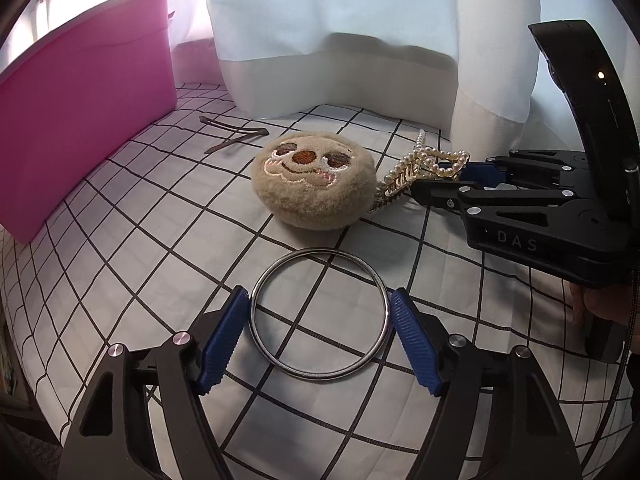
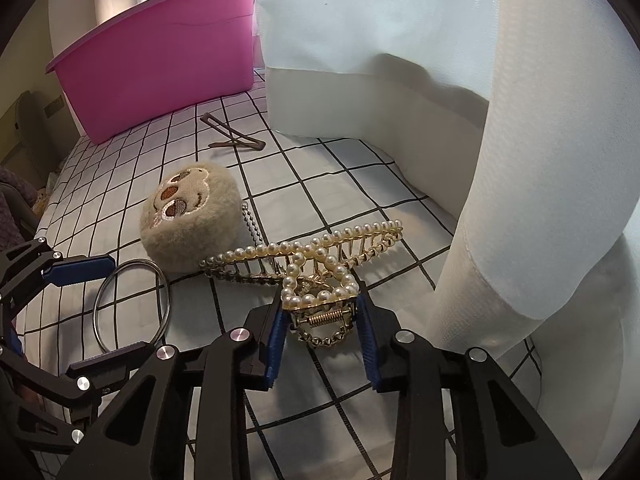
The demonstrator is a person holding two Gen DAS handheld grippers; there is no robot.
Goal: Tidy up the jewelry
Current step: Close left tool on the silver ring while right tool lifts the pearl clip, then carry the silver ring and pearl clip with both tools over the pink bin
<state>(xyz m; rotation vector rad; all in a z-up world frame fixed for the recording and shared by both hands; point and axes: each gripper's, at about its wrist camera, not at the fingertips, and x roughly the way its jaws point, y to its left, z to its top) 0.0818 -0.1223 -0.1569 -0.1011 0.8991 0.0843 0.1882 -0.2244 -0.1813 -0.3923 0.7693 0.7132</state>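
A silver bangle [image 1: 320,314] lies flat on the checked cloth between the blue pads of my left gripper [image 1: 320,300], which is open around it, pads close to its rim. It also shows in the right wrist view [image 2: 132,304]. My right gripper [image 2: 322,304] is closed on the handle end of a gold pearl hair claw [image 2: 316,264], which rests on the cloth. The claw also shows in the left wrist view [image 1: 424,168]. A beige plush sloth-face keychain [image 1: 314,184] lies between bangle and claw. A brown hair pin [image 1: 236,138] lies farther back.
A pink plastic bin [image 1: 80,108] stands at the back left on the checked cloth [image 1: 120,240]. A white curtain [image 1: 360,40] hangs down onto the surface at the back and right. The bin also shows in the right wrist view [image 2: 160,64].
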